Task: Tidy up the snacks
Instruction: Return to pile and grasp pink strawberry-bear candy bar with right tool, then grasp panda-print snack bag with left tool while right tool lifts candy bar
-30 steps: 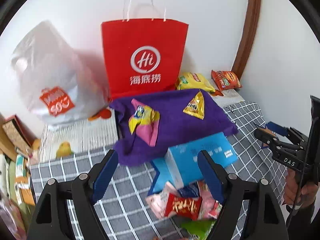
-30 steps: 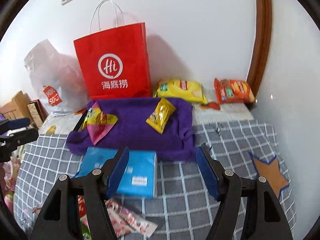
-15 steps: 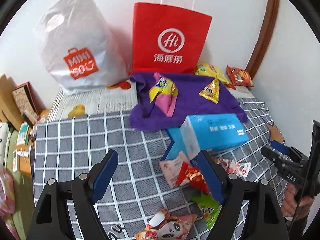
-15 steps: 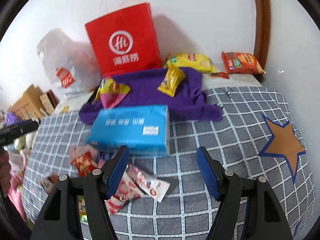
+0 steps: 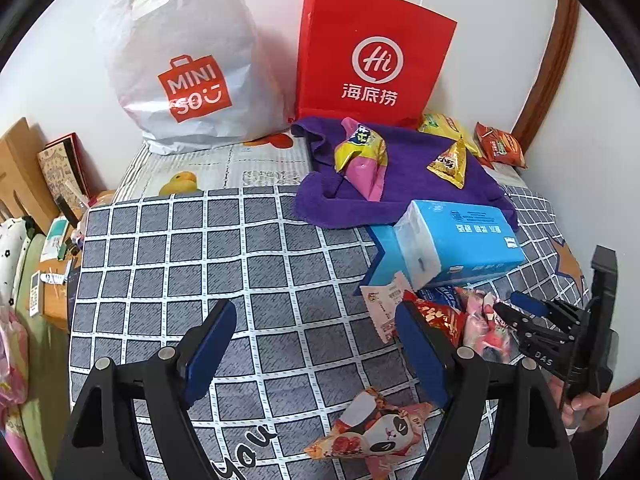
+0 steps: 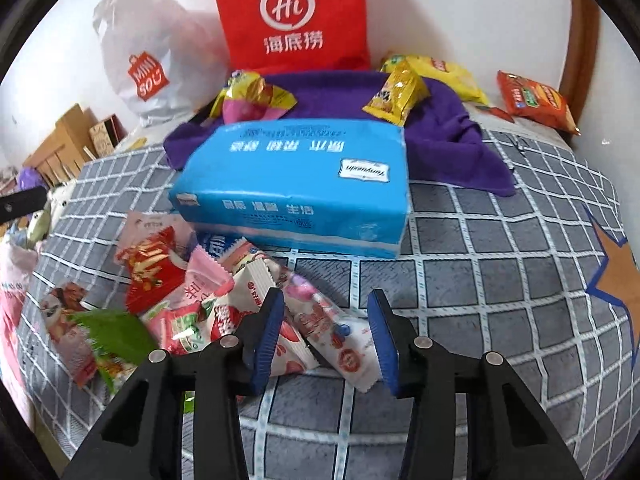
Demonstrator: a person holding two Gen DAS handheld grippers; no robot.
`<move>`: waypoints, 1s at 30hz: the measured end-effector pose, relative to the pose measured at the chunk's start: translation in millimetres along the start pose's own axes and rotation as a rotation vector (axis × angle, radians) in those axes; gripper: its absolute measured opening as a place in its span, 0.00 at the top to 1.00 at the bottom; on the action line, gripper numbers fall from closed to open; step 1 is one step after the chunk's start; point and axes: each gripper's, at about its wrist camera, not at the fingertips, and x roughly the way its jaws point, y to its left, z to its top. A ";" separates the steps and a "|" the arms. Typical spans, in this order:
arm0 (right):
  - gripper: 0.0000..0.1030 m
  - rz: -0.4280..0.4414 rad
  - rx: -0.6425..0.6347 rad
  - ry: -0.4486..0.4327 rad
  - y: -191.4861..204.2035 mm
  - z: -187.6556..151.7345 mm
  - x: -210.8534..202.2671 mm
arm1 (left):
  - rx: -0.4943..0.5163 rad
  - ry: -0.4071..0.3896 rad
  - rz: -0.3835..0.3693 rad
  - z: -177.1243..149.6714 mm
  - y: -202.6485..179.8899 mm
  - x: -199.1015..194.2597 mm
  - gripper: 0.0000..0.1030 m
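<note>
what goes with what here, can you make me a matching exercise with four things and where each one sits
Things:
1. blue tissue pack
2. orange snack bag
3. small yellow snack bag
4. panda snack packet

Places:
A. on the purple towel
B. on the checked cover, close in front of the left hand-held gripper
C. far right, near the brown wooden trim
D. just behind the pile of snack packets

Pairs: 1-D, 2-C, 3-A, 4-B
</note>
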 end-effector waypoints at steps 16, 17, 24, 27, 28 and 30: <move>0.66 0.058 -0.119 0.019 18.7 -1.9 21.1 | -0.015 0.030 -0.036 -5.5 1.2 6.3 0.22; 0.69 0.061 -0.126 0.017 20.1 -1.7 20.2 | -0.015 0.030 -0.042 -6.5 1.5 5.2 0.22; 0.84 0.016 -0.103 -0.014 4.6 -13.5 -0.8 | -0.010 0.058 -0.081 -24.6 -0.4 3.4 0.22; 0.84 -0.024 -0.071 -0.030 -11.3 -18.5 -10.4 | -0.007 0.074 -0.085 -35.7 -1.8 5.2 0.22; 0.84 -0.037 -0.057 -0.036 -17.4 -19.8 -13.2 | -0.006 0.076 -0.086 -38.7 -2.1 4.9 0.22; 0.84 -0.061 -0.020 -0.037 -32.1 -22.1 -16.3 | -0.013 0.085 -0.107 -45.0 -1.3 4.1 0.22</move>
